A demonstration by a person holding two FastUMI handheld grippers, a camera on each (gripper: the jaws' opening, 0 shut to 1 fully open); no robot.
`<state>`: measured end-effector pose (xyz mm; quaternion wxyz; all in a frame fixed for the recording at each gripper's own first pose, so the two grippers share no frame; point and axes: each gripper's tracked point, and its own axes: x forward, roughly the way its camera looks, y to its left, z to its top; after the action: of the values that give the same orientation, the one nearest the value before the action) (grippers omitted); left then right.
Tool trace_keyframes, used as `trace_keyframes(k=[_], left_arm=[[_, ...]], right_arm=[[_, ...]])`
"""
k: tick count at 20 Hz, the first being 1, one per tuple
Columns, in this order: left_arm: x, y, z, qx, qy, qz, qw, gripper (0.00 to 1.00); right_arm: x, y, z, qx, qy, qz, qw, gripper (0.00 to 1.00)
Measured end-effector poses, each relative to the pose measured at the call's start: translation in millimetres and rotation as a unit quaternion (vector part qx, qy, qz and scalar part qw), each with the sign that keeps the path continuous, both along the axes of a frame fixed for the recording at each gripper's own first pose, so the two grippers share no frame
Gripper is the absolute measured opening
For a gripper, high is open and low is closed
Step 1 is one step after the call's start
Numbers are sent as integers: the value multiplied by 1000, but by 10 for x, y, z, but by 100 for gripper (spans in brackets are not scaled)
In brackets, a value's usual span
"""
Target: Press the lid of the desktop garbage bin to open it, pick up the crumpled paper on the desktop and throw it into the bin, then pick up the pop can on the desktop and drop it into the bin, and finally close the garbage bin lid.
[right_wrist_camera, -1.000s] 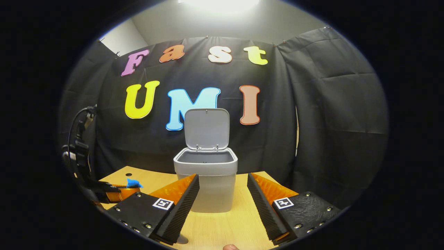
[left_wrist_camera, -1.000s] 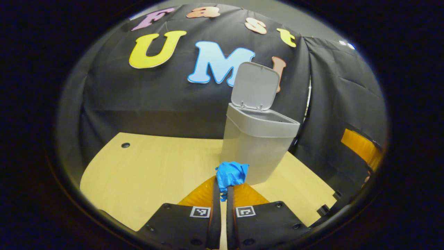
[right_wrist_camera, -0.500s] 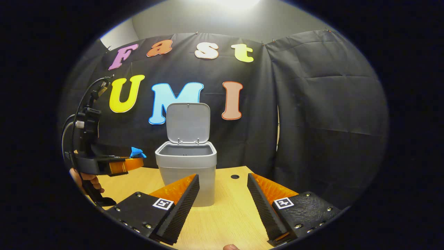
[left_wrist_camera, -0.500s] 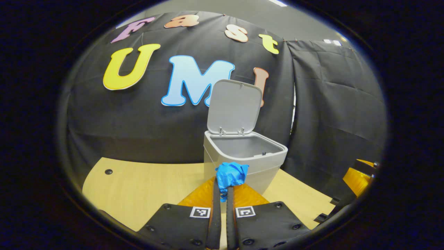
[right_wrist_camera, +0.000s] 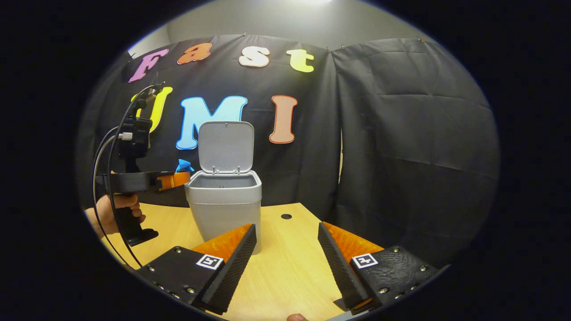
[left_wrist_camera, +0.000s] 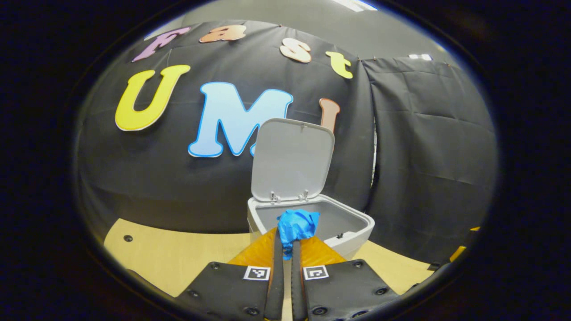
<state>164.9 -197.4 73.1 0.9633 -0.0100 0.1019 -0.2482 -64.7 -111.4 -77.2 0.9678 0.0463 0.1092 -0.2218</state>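
Note:
My left gripper (left_wrist_camera: 287, 240) is shut on a blue crumpled paper (left_wrist_camera: 296, 225), held just above the near rim of the grey bin (left_wrist_camera: 352, 232). The bin's lid (left_wrist_camera: 292, 160) stands upright and the inside looks bare. In the right gripper view the same bin (right_wrist_camera: 224, 205) stands on the table with its lid (right_wrist_camera: 226, 147) up. The left gripper (right_wrist_camera: 176, 178), held by a hand (right_wrist_camera: 117, 209), carries the paper (right_wrist_camera: 184, 166) level with the bin's left rim. My right gripper (right_wrist_camera: 285, 238) hangs open over the table, in front of the bin and a little to its right.
The light wooden table (right_wrist_camera: 290, 267) has a small cable hole (right_wrist_camera: 286, 216) behind the bin's right side and another hole (left_wrist_camera: 128, 238) at the far left. Black cloth walls close the back and right. A cable (right_wrist_camera: 105, 156) loops from the left gripper.
The left gripper rose and moved toward the bin, bringing the blue paper from beside the bin's wall up to its rim. The right gripper drifted right, still open.

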Motion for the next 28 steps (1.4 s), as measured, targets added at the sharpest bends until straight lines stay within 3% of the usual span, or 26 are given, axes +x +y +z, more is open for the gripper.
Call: trace_keyframes(k=[6,12,13,15,19,20,25,28], left_arm=[[275,-232,-63,18,-9,-3,1000,13],[437,-320,-276,53,2,-9,999,30],[441,-312,-318,53,8,-7,999,26],[431,-341,-268,46,3,-13,999,39],[422,-350,-262,42,3,-16,999,44],[410,-359,-257,40,4,-20,999,54],[345,-397,-224,33,6,-26,999,84],[297,-343,-199,23,9,-20,999,92]], right_arm=[[-18,-73,106,-20,-3,-9,1000,90],[-22,-21,118,-28,-1,-8,1000,90],[-26,-23,101,-33,1,-8,999,90],[-45,-31,112,-31,1,-9,999,90],[-40,-56,123,-25,-3,-11,1000,90],[-32,-55,132,-24,-4,-11,1000,90],[14,14,120,-27,-4,3,1000,90],[59,93,155,-32,-7,19,999,90]])
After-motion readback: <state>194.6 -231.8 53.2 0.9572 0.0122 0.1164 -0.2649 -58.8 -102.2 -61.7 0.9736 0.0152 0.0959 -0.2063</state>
